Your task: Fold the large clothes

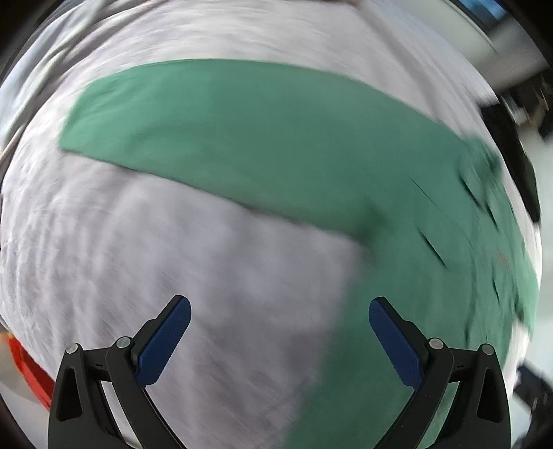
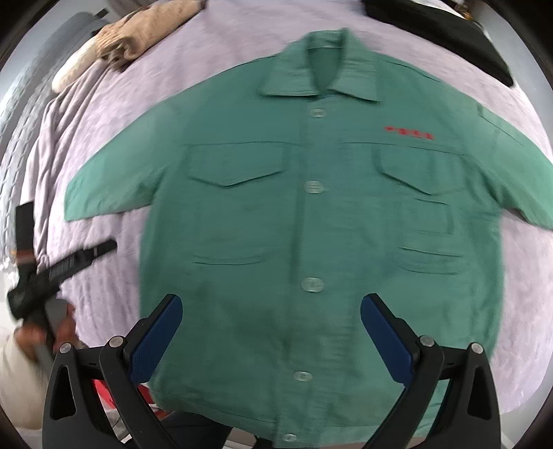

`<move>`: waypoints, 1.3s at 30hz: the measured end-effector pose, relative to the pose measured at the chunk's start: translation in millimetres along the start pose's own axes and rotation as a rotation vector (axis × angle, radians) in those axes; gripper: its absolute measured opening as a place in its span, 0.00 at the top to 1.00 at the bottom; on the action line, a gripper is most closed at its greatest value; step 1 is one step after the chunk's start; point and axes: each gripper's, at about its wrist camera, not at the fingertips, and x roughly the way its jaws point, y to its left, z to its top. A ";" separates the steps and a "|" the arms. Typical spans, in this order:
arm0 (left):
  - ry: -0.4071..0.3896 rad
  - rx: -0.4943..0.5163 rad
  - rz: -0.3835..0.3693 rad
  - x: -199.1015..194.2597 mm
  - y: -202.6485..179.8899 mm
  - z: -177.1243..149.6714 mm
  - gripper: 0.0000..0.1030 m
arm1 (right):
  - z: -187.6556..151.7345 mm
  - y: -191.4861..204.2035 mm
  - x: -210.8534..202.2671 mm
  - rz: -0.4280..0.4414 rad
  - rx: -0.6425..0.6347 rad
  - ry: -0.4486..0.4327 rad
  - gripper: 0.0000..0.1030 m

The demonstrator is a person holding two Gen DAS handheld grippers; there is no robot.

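Note:
A green button-up work jacket (image 2: 311, 221) lies flat and face up on a pale lilac bedsheet (image 2: 103, 145), collar far, sleeves spread to both sides. My right gripper (image 2: 271, 321) is open and empty above the jacket's lower front. My left gripper (image 1: 280, 324) is open and empty above the sheet, beside the jacket's left sleeve (image 1: 242, 138), which crosses its blurred view. The left gripper also shows in the right wrist view (image 2: 62, 269), at the left, held by a hand.
A beige folded garment (image 2: 131, 38) lies at the far left of the bed. A black item (image 2: 449, 31) lies at the far right. Something red (image 1: 31, 373) shows past the bed's near edge.

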 end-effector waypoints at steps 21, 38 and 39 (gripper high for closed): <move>-0.257 -0.289 -0.180 34.0 143.1 118.5 0.96 | -5.0 73.5 67.6 0.045 -0.099 0.047 0.00; -0.430 0.550 -0.456 -83.5 -226.5 51.1 0.96 | -14.1 -67.5 5.9 0.076 0.192 -0.181 0.00; -0.405 0.601 -0.434 -70.3 -254.2 37.5 0.96 | -14.7 -79.4 4.4 0.075 0.215 -0.187 0.00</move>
